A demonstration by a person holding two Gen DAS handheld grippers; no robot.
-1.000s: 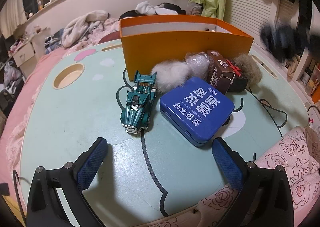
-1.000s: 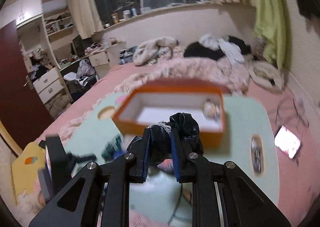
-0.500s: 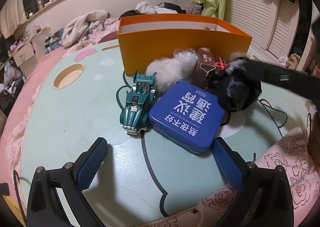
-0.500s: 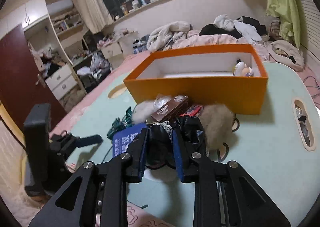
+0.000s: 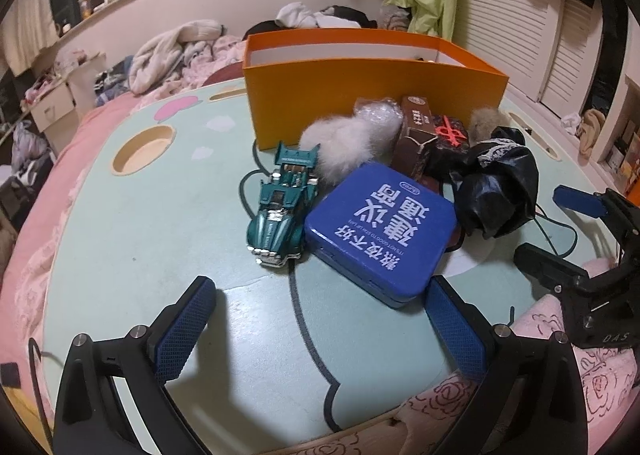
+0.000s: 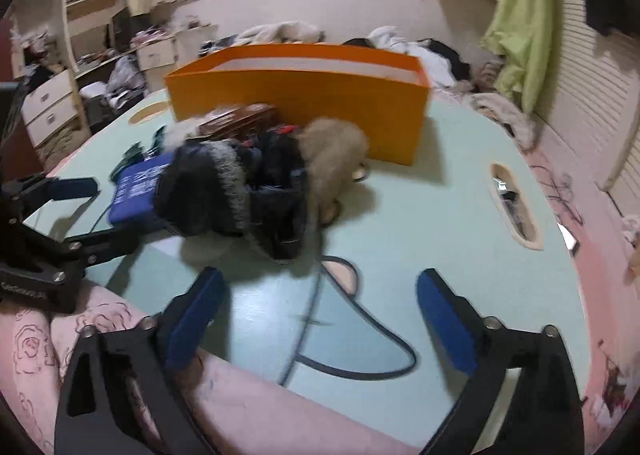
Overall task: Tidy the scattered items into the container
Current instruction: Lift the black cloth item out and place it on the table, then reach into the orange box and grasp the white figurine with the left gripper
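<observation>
An orange box (image 5: 372, 95) stands at the back of the pale green table (image 5: 160, 255); it also shows in the right wrist view (image 6: 304, 95). In front of it lie a green toy car (image 5: 282, 203), a blue tin (image 5: 382, 231), a white fluffy ball (image 5: 340, 143), a brown carton (image 5: 416, 135), a tan fluffy ball (image 6: 336, 151) and a black crumpled cloth (image 5: 496, 191) (image 6: 208, 187). My left gripper (image 5: 320, 327) is open and empty, just short of the car and tin. My right gripper (image 6: 320, 319) is open and empty, drawn back from the black cloth.
The table has oval cut-outs at the left (image 5: 142, 149) and at the right (image 6: 514, 207). A pink quilt (image 6: 120, 335) lies along the near edge. A dark cable (image 6: 312, 295) runs over the table. Clothes are piled on the bed behind the box.
My right gripper carried the black cloth down beside the blue tin, opened and let it go, then pulled back. The blue tin shifted left against the car. My left gripper stayed still.
</observation>
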